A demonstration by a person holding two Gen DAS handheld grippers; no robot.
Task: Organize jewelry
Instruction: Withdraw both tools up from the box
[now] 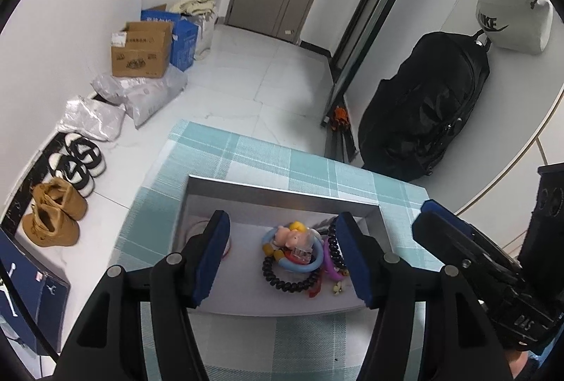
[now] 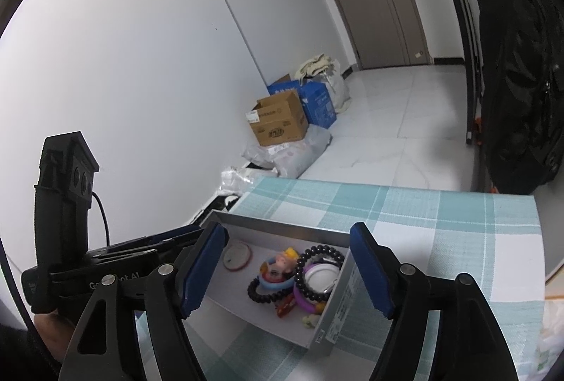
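Note:
A shallow grey box (image 1: pixel 282 193) sits on a teal plaid tablecloth (image 1: pixel 246 151). Inside lies a pile of jewelry (image 1: pixel 299 254): black bead bracelets, a blue ring, a purple band, a pink pig charm and a yellow piece. A round pink-rimmed item (image 2: pixel 237 255) lies at the box's left end. My left gripper (image 1: pixel 282 257) is open and empty, hovering over the box with the pile between its blue pads. My right gripper (image 2: pixel 285 270) is open and empty, above the same box (image 2: pixel 338 310) and its jewelry (image 2: pixel 299 278). Each gripper shows at the edge of the other's view.
The table's far edge drops to a white tiled floor. Cardboard boxes (image 1: pixel 144 49), plastic bags and shoes (image 1: pixel 53 211) line the left wall. A black bag (image 1: pixel 423 109) hangs at the right, beside a door frame.

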